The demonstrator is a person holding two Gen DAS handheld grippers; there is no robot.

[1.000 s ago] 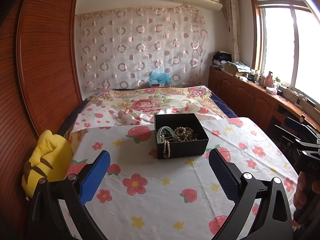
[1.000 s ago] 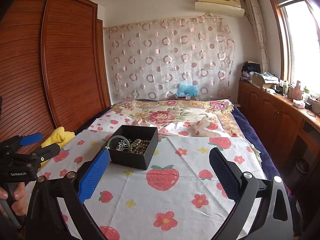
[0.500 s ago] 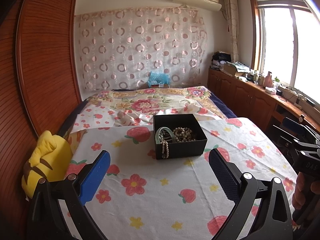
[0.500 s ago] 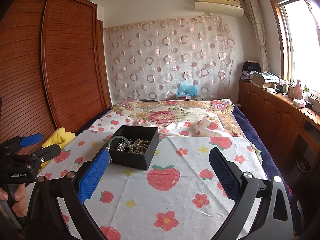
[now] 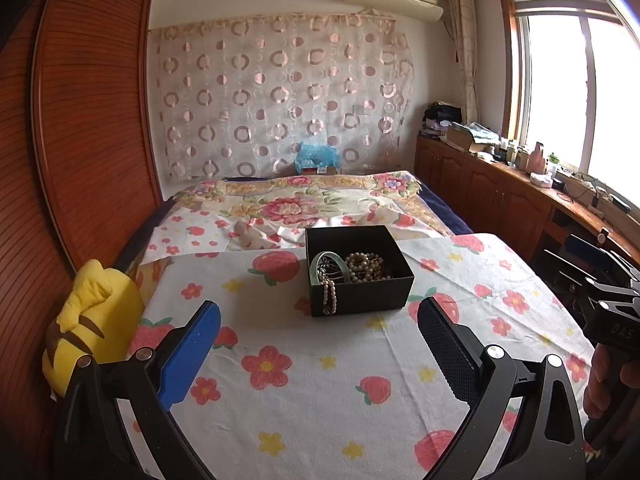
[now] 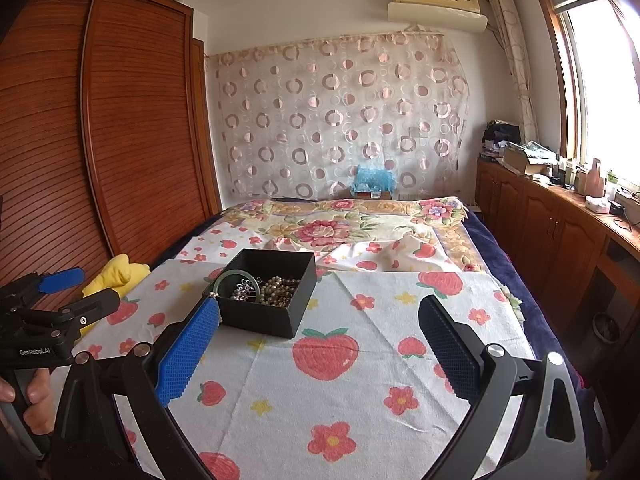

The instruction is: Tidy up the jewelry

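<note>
A black open box [image 5: 362, 298] stands on a flowered cloth [image 5: 320, 380] over the bed. It holds a pale green bangle [image 5: 329, 263], beaded bracelets [image 5: 366, 267] and a pearl strand [image 5: 329, 298] that hangs over its front wall. The box also shows in the right wrist view [image 6: 266, 314], with the bangle [image 6: 224, 280] and beads [image 6: 280, 292] inside. My left gripper [image 5: 319, 330] is open and empty, just short of the box. My right gripper [image 6: 319, 330] is open and empty, to the right of the box.
A yellow plush toy [image 5: 86, 324] lies at the bed's left edge by the wooden wardrobe [image 5: 48, 160]. A flowered blanket [image 5: 304, 204] covers the far bed. Wooden cabinets [image 5: 500, 200] with clutter run along the right wall under the window.
Both grippers have crept slightly forward toward the box. Both stay open and empty.
</note>
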